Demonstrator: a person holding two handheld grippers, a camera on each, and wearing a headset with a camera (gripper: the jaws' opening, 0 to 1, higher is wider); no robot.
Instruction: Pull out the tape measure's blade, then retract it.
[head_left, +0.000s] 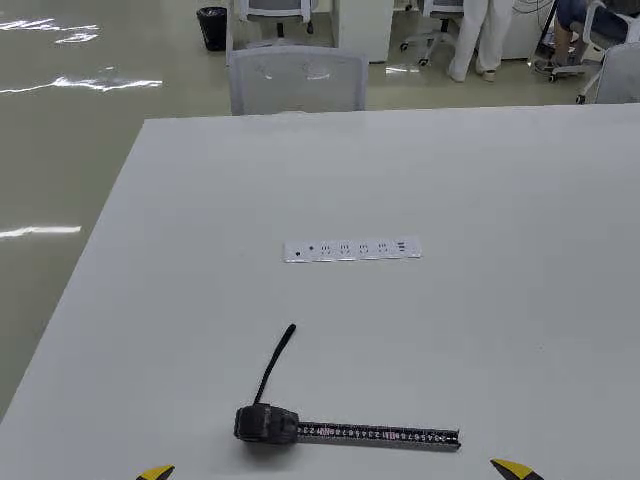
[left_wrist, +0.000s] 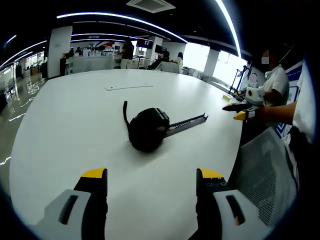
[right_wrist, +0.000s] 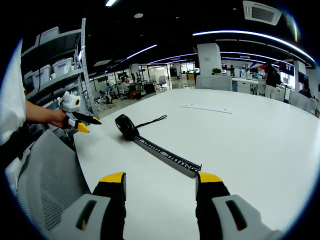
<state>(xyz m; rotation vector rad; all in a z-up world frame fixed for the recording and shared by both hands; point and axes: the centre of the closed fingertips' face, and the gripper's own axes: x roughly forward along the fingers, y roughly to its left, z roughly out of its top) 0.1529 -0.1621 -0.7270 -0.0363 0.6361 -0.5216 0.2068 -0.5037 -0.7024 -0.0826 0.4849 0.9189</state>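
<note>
Yellow-tipped jaws of the left gripper (left_wrist: 150, 176) rise at the bottom of the left gripper view, spread wide apart with nothing between them but bare white table (head_left: 470, 170). Ahead of them, on a line roughly midway between the two tips and well clear of both, lies the tape measure (left_wrist: 147, 128), its black case resting on the tabletop. Its blade (left_wrist: 185, 123) is drawn partway out and lies flat on the table, running from the case toward the right gripper (right_wrist: 160, 177). A black wrist strap (head_left: 275, 362) trails from the case toward the far side of the table. The right gripper's jaws also stand open and hold nothing. In the right gripper view the free end of the blade lies just ahead of the jaw on the right of that view, near its yellow tip but apart from it, and the case sits farther off at the other end of the blade. In the head view the tape measure lies near the table's near edge, between the two grippers, whose yellow tips show at the bottom left and bottom right; the case is toward the left one and the blade's end toward the right one, neither touching. Farther up the table a white socket panel (head_left: 352, 249) lies flush in the surface, and a grey chair (head_left: 297, 80) stands beyond the far edge.
</note>
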